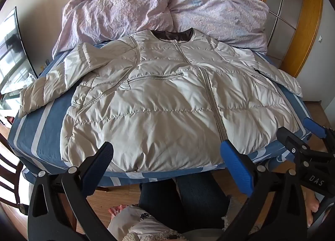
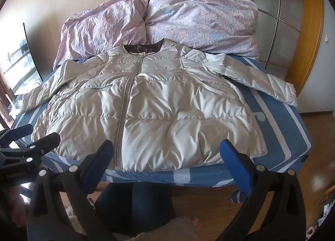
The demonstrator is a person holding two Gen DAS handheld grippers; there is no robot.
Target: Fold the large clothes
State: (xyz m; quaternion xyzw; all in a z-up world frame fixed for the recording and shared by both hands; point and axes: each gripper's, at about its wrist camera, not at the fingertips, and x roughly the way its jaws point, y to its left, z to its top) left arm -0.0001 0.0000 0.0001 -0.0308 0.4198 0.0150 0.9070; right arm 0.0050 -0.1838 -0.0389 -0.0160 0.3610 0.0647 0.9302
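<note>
A pale beige quilted down jacket [image 1: 163, 103] lies front up and zipped on the blue-and-white striped bed [image 1: 41, 132], collar toward the far side, hem at the near edge. It also shows in the right wrist view [image 2: 159, 107]. Its left sleeve [image 1: 54, 82] is bent across the bed; its right sleeve [image 2: 261, 82] stretches out toward the bed's right edge. My left gripper [image 1: 167, 157] is open and empty, hovering above the hem. My right gripper [image 2: 167, 155] is open and empty, also above the hem; it shows at the right in the left wrist view [image 1: 314, 134].
A crumpled lilac duvet [image 1: 163, 8] is piled at the far end of the bed. A wooden-framed sliding door [image 2: 293, 31] stands at the right, a window [image 1: 12, 57] at the left. The person's legs [image 1: 188, 195] and wooden floor are below the bed edge.
</note>
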